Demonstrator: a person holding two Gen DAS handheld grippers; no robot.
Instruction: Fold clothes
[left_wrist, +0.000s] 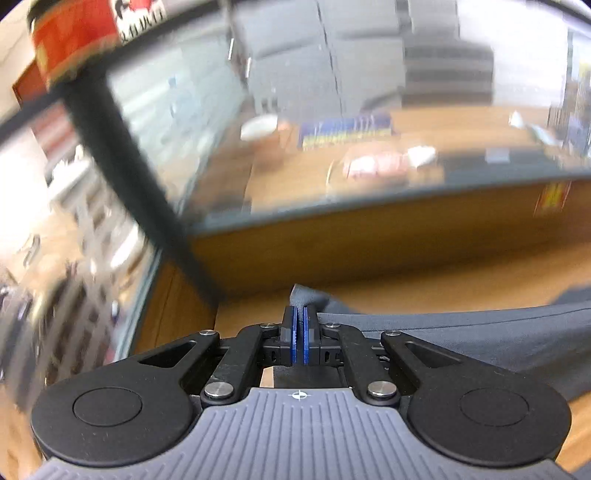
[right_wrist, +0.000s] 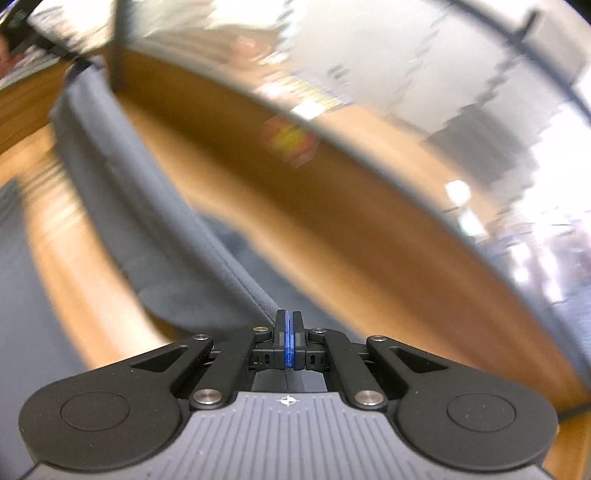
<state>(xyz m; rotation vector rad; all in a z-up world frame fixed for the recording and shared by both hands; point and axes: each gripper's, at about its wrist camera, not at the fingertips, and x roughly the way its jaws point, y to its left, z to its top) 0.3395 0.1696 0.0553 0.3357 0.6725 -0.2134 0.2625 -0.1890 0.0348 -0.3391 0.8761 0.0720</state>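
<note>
Now the grey garment stretches over the wooden table between my grippers; left gripper pinches one edge, right gripper clamps another.

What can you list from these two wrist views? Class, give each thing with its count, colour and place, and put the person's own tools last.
Garment: one, grey, stretched over the wooden table between both grippers.
Table: one, wooden, under the garment.
Glass partition: one, clear with a dark frame, behind the table.
Items beyond the glass: blurred, not identifiable.
Left gripper: one, black with blue pads, shut on the garment's edge.
Right gripper: one, black with blue pads, shut on the garment's hem.
</note>
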